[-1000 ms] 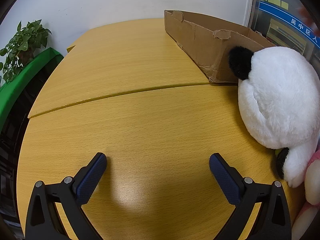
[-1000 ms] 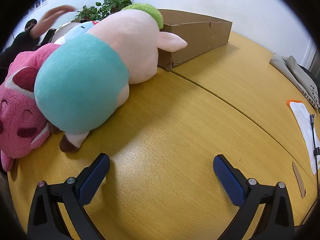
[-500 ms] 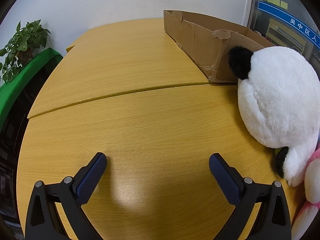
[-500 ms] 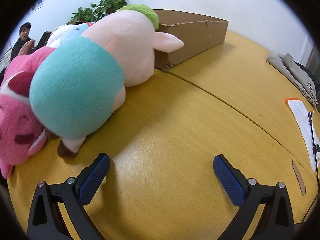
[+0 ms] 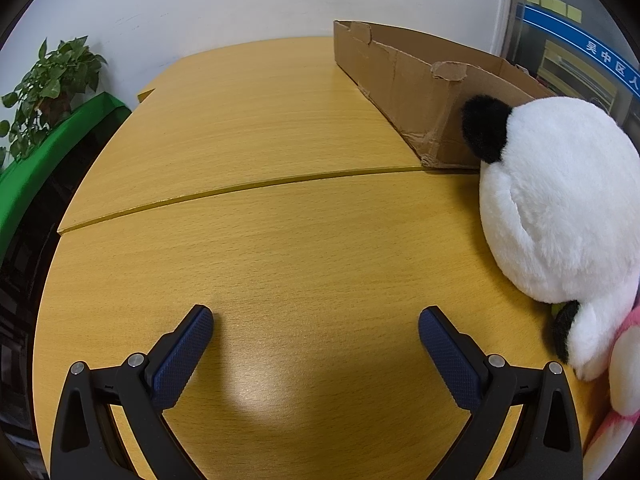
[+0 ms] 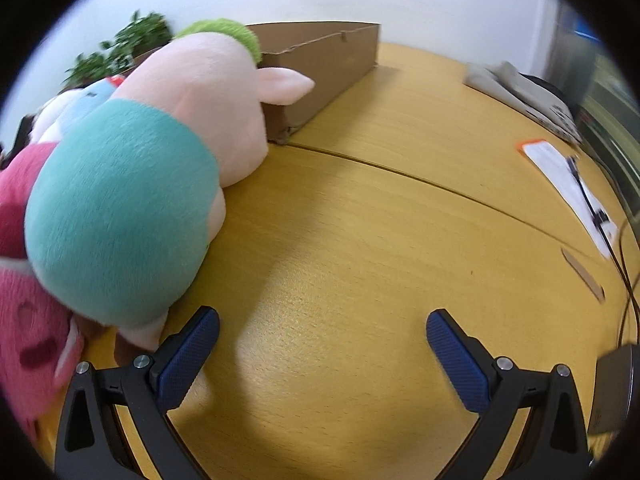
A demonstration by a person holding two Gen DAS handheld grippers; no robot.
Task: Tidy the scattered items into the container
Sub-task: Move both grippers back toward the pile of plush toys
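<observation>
Where two curved sections of the yellow wood-grain table (image 5: 280, 128) meet, a thin seam (image 5: 248, 188) runs across the top, and the open cardboard box (image 5: 404, 80) stands on the far section with its torn corner at that seam. Both grippers hover low over bare wood with nothing between their blue pads: the left gripper (image 5: 316, 320) has its fingers spread wide, and so does the right gripper (image 6: 323, 322). A white and black panda plush (image 5: 560, 200) lies against the box's near end. In the right wrist view a pink pig plush in a teal top (image 6: 132, 200) lies just beside the left finger, with a darker pink plush (image 6: 24, 320) behind it. White walls back the table, a leafy potted plant (image 5: 52, 80) stands at the far left, and papers (image 6: 568, 180) lie toward the right edge.
</observation>
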